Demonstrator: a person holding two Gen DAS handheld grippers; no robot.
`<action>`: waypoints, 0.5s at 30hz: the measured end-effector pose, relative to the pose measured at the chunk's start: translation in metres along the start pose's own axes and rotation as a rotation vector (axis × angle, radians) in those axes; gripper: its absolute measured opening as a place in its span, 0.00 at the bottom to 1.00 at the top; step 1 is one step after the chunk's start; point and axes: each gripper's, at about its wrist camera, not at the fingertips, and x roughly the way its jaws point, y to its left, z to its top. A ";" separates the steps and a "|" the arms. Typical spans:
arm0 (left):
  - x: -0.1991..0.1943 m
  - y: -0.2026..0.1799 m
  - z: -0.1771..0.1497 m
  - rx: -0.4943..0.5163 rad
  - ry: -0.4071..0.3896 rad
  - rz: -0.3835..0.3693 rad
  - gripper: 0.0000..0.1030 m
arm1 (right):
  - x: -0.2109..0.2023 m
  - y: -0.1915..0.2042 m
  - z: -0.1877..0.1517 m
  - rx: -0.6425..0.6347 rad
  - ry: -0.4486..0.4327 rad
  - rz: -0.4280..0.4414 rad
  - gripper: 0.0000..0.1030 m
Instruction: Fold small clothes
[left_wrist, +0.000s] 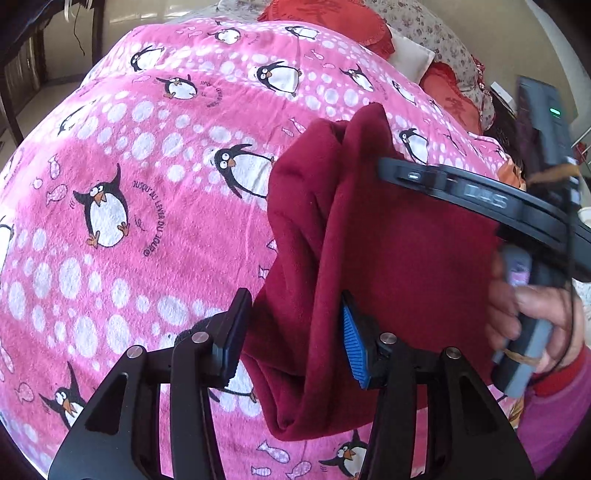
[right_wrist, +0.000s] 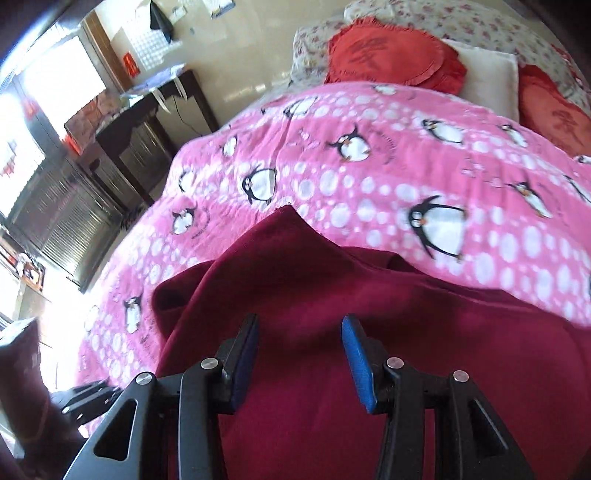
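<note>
Maroon fleece garment (left_wrist: 369, 258) is lying bunched on the bed's pink penguin blanket (left_wrist: 129, 192), between and beyond my left fingers (left_wrist: 291, 338), which are released. My right fingers (right_wrist: 299, 363) are hovering released over it too. I'm judging a fold is just laid; next I'm needing a fresh edge to pinch. Red cushions (right_wrist: 397, 57) are sitting beyond.

A pink fleece penguin-print bedspread (right_wrist: 369, 177) covers the bed — red round cushions (right_wrist: 395, 55) at its head, a dark wooden side table (right_wrist: 147, 122) beside bright sunlit windows (right_wrist: 55, 81).
</note>
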 end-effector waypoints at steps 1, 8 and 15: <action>0.001 0.002 0.001 -0.009 0.003 -0.004 0.51 | 0.013 0.001 0.005 -0.003 0.015 -0.021 0.43; 0.006 0.009 0.008 -0.034 0.008 -0.019 0.56 | 0.042 -0.003 0.018 0.016 0.032 -0.056 0.43; 0.007 0.008 0.009 -0.030 0.001 -0.009 0.56 | -0.009 -0.005 0.011 0.052 0.010 -0.023 0.43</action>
